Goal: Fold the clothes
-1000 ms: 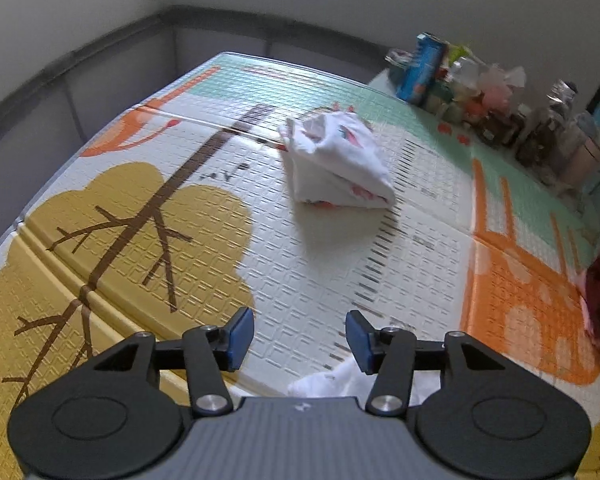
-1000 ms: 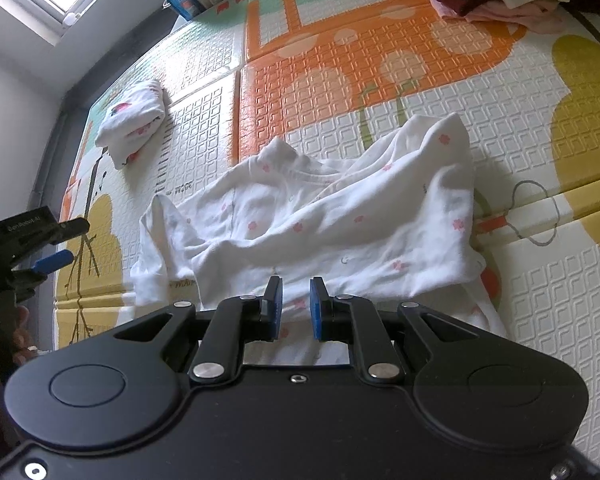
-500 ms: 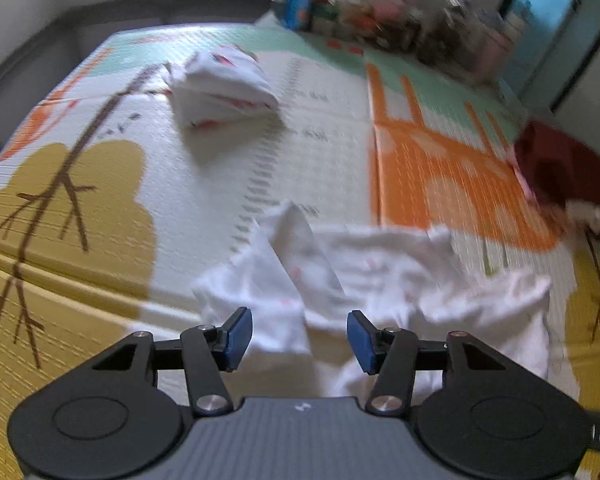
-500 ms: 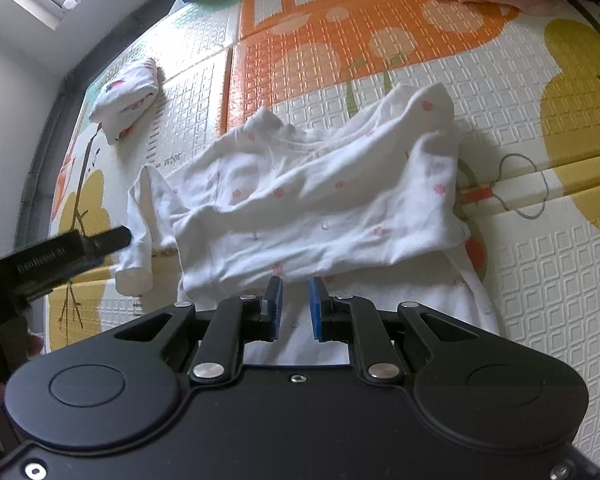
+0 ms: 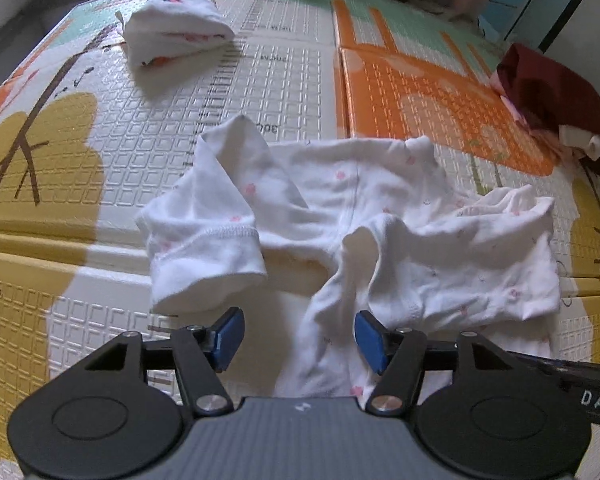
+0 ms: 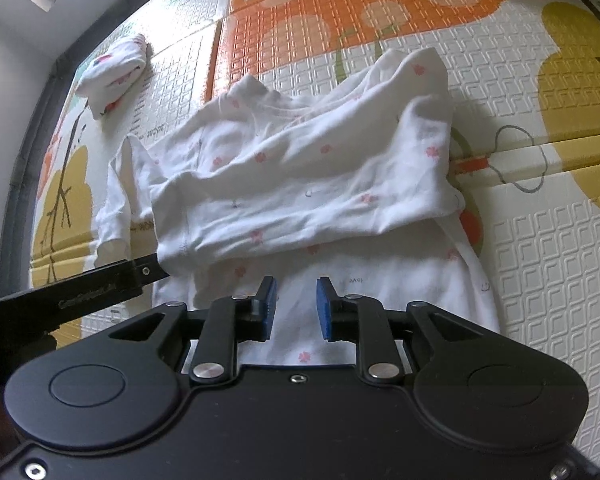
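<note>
Play mat (image 5: 260, 80): patterned foam panels in yellow, white, orange and green, carrying every item. Bare mat lies from 7 to 11 o'clock in the left wrist view, and from 1 to 4 o'clock in the right wrist view.

White garment (image 5: 380, 240) (image 6: 300, 184): rumpled, pink flower print, spread on the mat. In the left wrist view it fills the centre out to 3 o'clock; one sleeve (image 5: 204, 248) is doubled back, its cuff opening facing 6 o'clock. A strip of cloth runs down between the blue pads at 6 o'clock. In the right wrist view its upper layer is folded across the middle, and the lower hem lies directly ahead of the tongs.

Dark red clothes pile (image 5: 552, 92): at 2 o'clock in the left wrist view, well apart from the garment.

Folded white bundle (image 5: 172, 28) (image 6: 112, 72): at 11 o'clock in both views, well apart.

Left tongs (image 5: 298, 340): released, pads wide apart, cloth lying between them, not clamped.

Right tongs (image 6: 296, 306): released, a narrower gap, over the hem with nothing pinched.
</note>
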